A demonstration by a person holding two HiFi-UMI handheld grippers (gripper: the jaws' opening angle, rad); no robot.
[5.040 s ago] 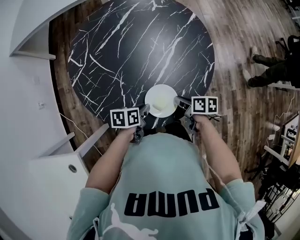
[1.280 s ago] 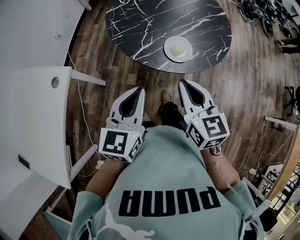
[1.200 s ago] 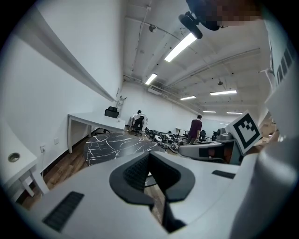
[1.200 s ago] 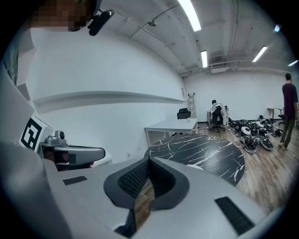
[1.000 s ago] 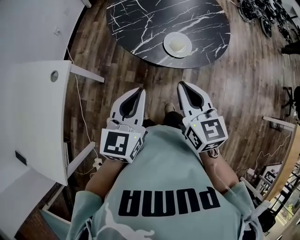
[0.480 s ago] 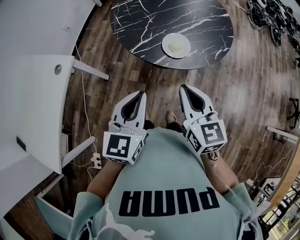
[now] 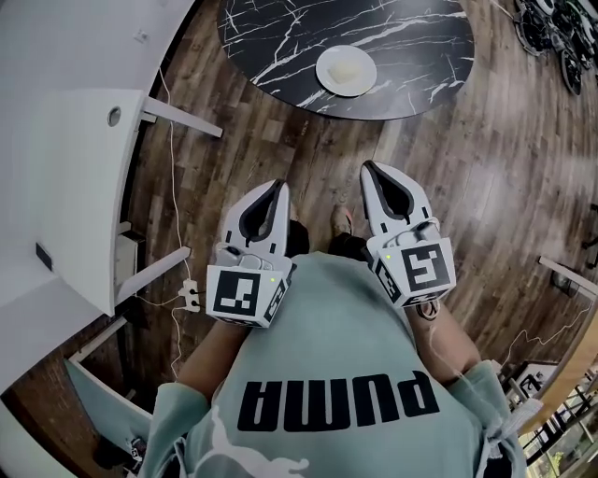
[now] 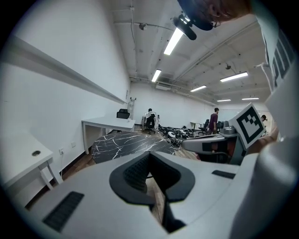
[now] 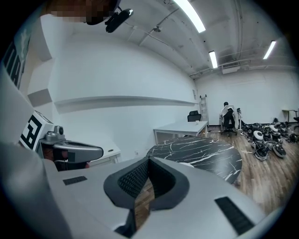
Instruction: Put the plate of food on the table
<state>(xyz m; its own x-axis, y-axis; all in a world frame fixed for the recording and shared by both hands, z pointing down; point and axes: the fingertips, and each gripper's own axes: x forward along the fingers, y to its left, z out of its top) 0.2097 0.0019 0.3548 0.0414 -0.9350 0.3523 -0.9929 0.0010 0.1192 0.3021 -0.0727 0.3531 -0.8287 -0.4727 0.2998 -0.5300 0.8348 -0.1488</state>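
Note:
The white plate of pale food [image 7: 346,71] rests on the round black marble table [image 7: 280,37], near its front edge. Both grippers are held close to my chest, well back from the table and above the wooden floor. My left gripper [image 7: 280,187] is shut with nothing between its jaws, and its tips meet in the left gripper view [image 8: 149,154]. My right gripper [image 7: 368,168] is shut and empty too, its tips together in the right gripper view [image 9: 148,159]. The marble table [image 9: 201,151] lies ahead of both.
A white desk [image 7: 65,177] stands at the left with a cable [image 7: 173,252] trailing on the floor beside it. Chair parts [image 7: 551,28] lie at the top right. Another white desk [image 9: 182,127] stands behind the table. People [image 8: 149,119] are far off.
Five seconds ago both grippers were at the plate on the table's edge. Since then they have let it go and drawn back to my body. The table has receded over the last second.

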